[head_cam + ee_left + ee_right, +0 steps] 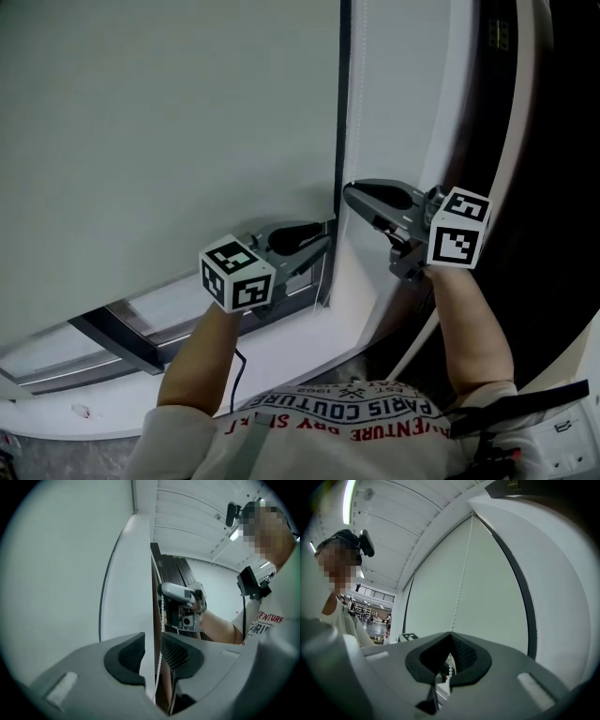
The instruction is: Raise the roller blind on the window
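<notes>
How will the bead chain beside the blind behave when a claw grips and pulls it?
Probably floppy: the bead chain is a thin string of small beads, drawn straight above the right claw clamping it. Likely very light, being so thin. Its round beads might slip, though the ribbed pads should catch between them.

shirt point(349, 411), head view: red print, seen upside down, reads "paris couture"; the smaller lines around it are not legible. left gripper view: the same shirt point(268, 620) shows a partial print ending "nture". no other legible text.
</notes>
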Motion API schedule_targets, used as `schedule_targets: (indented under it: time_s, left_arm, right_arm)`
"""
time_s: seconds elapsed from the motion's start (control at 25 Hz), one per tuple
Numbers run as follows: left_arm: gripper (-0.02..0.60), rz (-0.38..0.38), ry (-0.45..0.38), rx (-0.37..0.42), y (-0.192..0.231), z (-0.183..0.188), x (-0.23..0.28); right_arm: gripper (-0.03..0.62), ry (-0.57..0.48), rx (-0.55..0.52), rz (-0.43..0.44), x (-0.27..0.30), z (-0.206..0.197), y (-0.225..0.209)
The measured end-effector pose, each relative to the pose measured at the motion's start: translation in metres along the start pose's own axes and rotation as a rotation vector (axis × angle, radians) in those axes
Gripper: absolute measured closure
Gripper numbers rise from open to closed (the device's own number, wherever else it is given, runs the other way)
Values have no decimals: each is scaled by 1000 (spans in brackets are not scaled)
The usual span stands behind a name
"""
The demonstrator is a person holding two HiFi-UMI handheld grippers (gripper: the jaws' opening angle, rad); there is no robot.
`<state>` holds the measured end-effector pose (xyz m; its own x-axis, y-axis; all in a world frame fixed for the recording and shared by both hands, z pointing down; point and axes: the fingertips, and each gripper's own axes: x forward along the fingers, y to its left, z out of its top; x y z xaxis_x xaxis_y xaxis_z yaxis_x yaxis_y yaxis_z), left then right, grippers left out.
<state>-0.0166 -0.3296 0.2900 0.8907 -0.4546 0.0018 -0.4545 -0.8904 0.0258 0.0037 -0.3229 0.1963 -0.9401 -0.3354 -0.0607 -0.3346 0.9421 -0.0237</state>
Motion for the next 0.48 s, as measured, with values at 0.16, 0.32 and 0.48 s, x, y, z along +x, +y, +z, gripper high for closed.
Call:
schedule_targets:
  time_s: [0.16,0.32,0.48]
  left_arm:
    - [477,-52,-82,-20,6,57,-5]
    - [477,-115,-139,-34,2,118,7]
    - [477,-177,-135,-25,-3,154,31]
  right_arm:
    - [588,-16,13,-5,-4,-2,2]
    - [588,-15,13,-7,-4,-2,4]
    - [588,7,-13,-20,-3,-2,-2]
